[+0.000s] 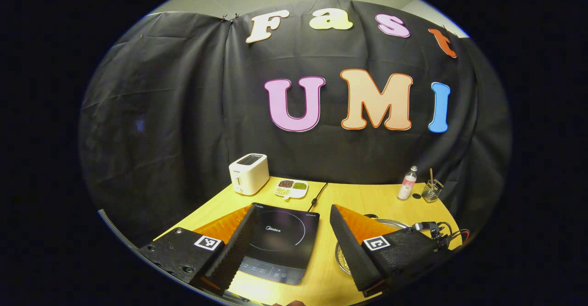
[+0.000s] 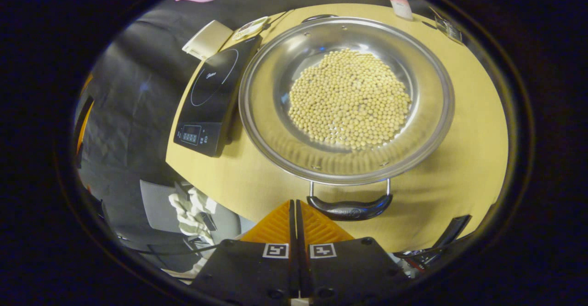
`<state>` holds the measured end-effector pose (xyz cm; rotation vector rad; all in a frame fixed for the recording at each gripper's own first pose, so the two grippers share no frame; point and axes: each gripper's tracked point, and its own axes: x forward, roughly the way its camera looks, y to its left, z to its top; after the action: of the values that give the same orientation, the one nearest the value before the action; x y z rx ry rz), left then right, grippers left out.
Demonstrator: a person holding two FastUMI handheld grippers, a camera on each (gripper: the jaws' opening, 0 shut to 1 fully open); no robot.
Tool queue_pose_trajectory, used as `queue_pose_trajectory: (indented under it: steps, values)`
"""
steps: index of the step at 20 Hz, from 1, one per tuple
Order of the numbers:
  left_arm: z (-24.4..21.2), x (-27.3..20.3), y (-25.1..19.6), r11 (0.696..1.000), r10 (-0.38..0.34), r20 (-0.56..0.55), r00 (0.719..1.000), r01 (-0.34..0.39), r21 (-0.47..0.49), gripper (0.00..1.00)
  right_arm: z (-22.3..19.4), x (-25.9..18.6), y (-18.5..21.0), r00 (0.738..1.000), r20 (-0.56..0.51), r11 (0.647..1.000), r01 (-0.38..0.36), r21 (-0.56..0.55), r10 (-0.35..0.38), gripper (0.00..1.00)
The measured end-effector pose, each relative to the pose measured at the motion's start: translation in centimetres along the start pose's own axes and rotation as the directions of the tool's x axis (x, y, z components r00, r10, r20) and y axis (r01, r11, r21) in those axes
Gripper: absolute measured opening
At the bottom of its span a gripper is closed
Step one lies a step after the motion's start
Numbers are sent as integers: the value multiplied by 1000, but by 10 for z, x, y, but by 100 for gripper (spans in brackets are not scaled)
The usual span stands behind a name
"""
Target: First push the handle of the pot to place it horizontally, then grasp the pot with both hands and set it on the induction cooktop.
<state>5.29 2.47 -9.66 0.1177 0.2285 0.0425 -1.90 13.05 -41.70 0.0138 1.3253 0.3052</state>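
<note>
Right gripper point(image 2: 296, 205), fingers pressed together, sits just short of the pot's point(image 2: 347, 99) near black handle point(image 2: 350, 207); left gripper point(image 1: 290, 232) spread above one "Midea" cooktop point(image 1: 280, 241) beside it

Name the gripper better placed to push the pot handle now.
Right, likely. The right gripper, fingers closed, sits just short of the black handle of the pot; the left gripper is open, facing the cooktop.

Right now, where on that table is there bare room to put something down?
Bare wood lies between the toaster's snack tray and the bottle, behind the induction cooktop. It is crowded where the pot of soybeans sits close beside the cooktop.
</note>
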Motion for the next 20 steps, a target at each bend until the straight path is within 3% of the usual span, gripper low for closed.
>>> queue_pose_trajectory:
  steps: [20]
  values:
    - [-17,13,-7,1000,23,-51,998,-23,-7,97,45,-45,-125,981,57,976,177,124,-185,0]
